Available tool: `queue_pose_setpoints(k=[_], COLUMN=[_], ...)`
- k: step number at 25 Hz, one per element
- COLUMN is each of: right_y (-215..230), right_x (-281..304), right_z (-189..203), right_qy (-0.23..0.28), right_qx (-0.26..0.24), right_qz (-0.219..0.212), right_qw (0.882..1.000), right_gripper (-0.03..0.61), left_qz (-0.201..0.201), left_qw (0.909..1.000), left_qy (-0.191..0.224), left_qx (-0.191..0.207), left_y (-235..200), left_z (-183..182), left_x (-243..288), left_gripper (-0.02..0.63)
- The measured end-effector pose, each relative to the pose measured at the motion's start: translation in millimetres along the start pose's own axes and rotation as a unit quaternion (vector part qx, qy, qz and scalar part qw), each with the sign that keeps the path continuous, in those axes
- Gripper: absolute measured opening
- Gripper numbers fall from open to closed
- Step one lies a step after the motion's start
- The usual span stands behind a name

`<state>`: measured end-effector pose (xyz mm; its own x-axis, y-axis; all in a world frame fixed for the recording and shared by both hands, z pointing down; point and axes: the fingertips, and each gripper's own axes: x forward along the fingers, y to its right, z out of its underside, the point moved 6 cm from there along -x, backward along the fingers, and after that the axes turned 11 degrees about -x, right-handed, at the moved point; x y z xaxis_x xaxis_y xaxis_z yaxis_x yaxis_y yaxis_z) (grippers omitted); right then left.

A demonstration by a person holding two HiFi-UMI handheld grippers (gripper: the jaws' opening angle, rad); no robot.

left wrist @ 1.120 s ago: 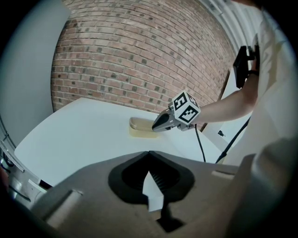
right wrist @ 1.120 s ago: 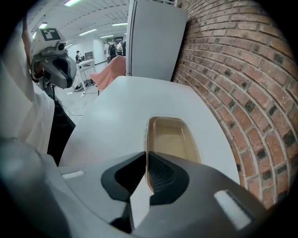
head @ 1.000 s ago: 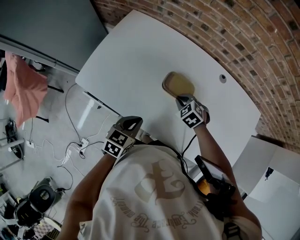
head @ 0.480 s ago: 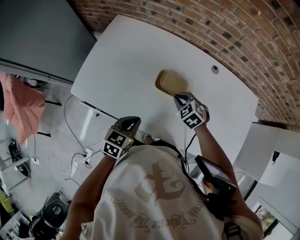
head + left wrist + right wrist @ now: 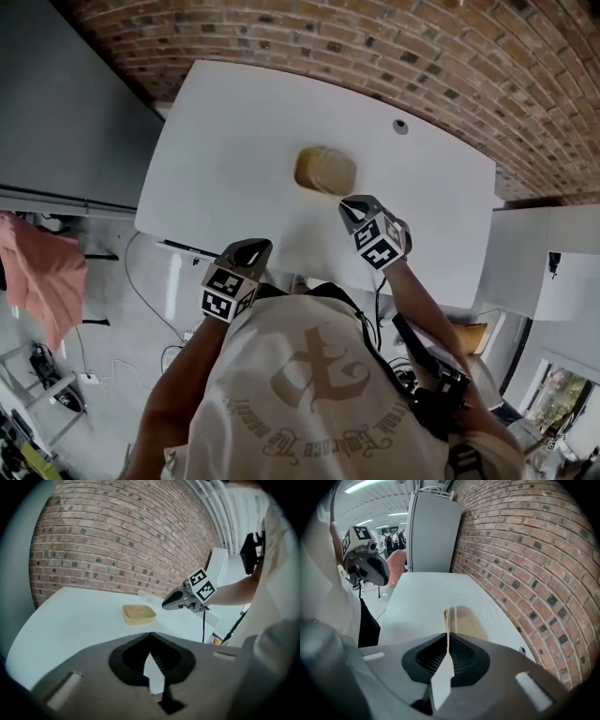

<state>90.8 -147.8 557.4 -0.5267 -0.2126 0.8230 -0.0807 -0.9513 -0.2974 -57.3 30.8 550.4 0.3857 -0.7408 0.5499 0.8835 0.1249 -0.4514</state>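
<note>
Head view: one white table [image 5: 225,131]; one tan tray [image 5: 325,171] at its middle, just beyond the right gripper [image 5: 349,208].
Left gripper view: left gripper [image 5: 150,633], jaws together, empty, well apart from the tray.
Right gripper view: jaws pinched on one clear lid [image 5: 487,609], above the tray. Advisable: lift level, firm hold on the thin rim.
Two grippers.

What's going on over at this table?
A person is working at a white table by a brick wall, with a hand-held claw in each hand. The right claw is shut on the edge of a clear lid and holds it in the air close to an open tan tray on the table. The left claw is shut and empty, held back near the table's near edge.
</note>
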Motion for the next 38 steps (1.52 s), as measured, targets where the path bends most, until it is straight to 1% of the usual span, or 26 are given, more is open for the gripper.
queue_pose_setpoints(k=[6, 13, 18, 23, 29, 38], right_y=[-13.2, -34.7, -49.0, -60.9, -70.7, -76.8], right_x=[-17.2, -44.2, -57.3, -68.2, -76.6, -86.5], right_z=[1.7, 11.2, 15.3, 21.2, 28.3, 36.4], right_qy=[-0.008, -0.016, -0.018, -0.020, -0.021, -0.019], right_qx=[0.033, 0.057, 0.073, 0.085, 0.094, 0.099], right_qz=[0.024, 0.045, 0.055, 0.065, 0.071, 0.079], right_qw=[0.999, 0.997, 0.996, 0.994, 0.993, 0.992], right_gripper=[0.023, 0.023, 0.023, 0.023, 0.023, 0.023], left_qz=[0.033, 0.077, 0.099, 0.108, 0.109, 0.117], left_qw=[0.9992, 0.9951, 0.9914, 0.9894, 0.9887, 0.9870], left_qy=[-0.011, -0.029, -0.040, -0.047, -0.056, -0.056], left_qx=[0.021, 0.055, 0.076, 0.085, 0.087, 0.095], left_y=[-9.2, -2.1, 4.7, 9.2, 12.3, 27.6], left_z=[-10.6, -17.0, -19.9, -15.6, -7.3, -4.2], left_x=[5.6, 19.6, 24.2, 22.8, 21.3, 25.9], left_gripper=[0.003, 0.003, 0.003, 0.003, 0.003, 0.003])
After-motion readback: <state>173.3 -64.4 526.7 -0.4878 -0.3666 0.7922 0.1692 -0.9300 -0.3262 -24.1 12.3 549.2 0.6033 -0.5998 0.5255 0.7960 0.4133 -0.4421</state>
